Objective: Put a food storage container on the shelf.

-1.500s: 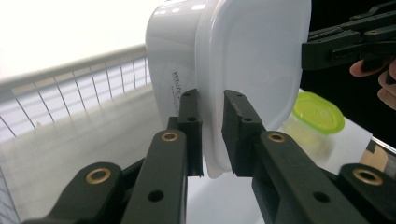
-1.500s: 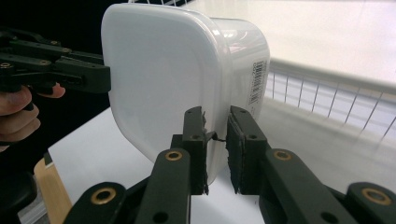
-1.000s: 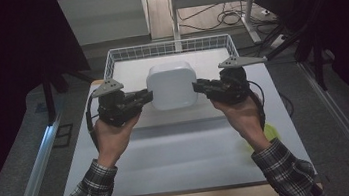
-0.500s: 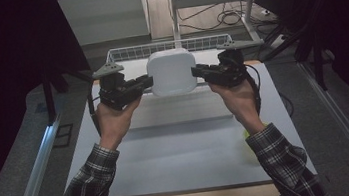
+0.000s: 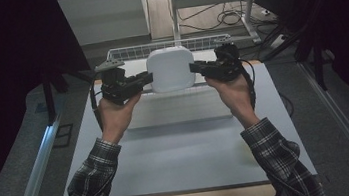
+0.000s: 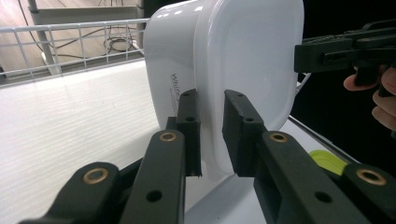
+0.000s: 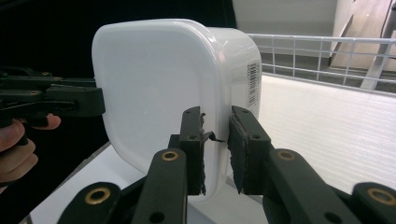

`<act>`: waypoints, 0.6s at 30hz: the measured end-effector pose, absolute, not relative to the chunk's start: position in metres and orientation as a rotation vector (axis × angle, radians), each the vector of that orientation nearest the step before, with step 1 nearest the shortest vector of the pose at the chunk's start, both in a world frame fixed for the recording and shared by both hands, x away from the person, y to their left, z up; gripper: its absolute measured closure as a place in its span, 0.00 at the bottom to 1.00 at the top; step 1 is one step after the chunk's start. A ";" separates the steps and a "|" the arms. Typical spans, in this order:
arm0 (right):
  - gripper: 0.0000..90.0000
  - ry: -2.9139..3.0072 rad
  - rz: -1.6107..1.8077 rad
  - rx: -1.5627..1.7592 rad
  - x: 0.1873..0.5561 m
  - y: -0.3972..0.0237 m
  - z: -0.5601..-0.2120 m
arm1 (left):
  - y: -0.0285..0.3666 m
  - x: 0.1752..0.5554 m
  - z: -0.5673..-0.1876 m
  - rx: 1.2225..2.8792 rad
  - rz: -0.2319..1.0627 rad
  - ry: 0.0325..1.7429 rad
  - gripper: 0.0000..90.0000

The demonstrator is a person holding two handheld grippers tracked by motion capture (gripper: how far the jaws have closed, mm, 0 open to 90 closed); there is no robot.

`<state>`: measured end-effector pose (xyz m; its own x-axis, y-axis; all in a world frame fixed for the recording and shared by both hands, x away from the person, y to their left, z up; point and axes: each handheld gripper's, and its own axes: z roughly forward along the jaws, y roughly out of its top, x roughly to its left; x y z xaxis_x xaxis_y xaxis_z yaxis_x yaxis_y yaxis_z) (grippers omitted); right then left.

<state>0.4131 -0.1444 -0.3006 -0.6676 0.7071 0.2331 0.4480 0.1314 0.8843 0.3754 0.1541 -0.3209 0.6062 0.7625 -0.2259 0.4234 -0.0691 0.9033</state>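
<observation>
Tub (image 5: 171,68) held aloft over table (image 5: 180,158), before wire basket (image 5: 166,47). Left claw (image 5: 146,79) and right claw (image 5: 195,67) each pinched tight on opposite rims, probably to share weight and keep level.

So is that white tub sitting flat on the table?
No, the white tub is held up between both tongs, left and right.

One white container (image 5: 171,68), two grippers (image 5: 146,80)
</observation>
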 end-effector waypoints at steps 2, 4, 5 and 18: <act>0.83 2.165 1.539 1.138 0.414 -0.144 -0.301 | 0.154 0.376 -0.321 1.698 0.373 0.986 0.86; 0.83 2.165 1.529 1.142 0.416 -0.143 -0.302 | 0.153 0.379 -0.322 1.699 0.377 0.983 0.85; 0.82 2.166 1.526 1.143 0.417 -0.143 -0.303 | 0.153 0.379 -0.322 1.699 0.377 0.983 0.85; 0.73 2.162 1.513 1.124 0.425 -0.133 -0.300 | 0.155 0.394 -0.325 1.665 0.376 0.985 0.72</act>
<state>0.4254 -0.1334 -0.3004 -0.6614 0.7222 0.2025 0.4375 0.1522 0.8862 0.3939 0.1545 -0.3250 0.6020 0.7626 -0.2365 0.4109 -0.0420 0.9107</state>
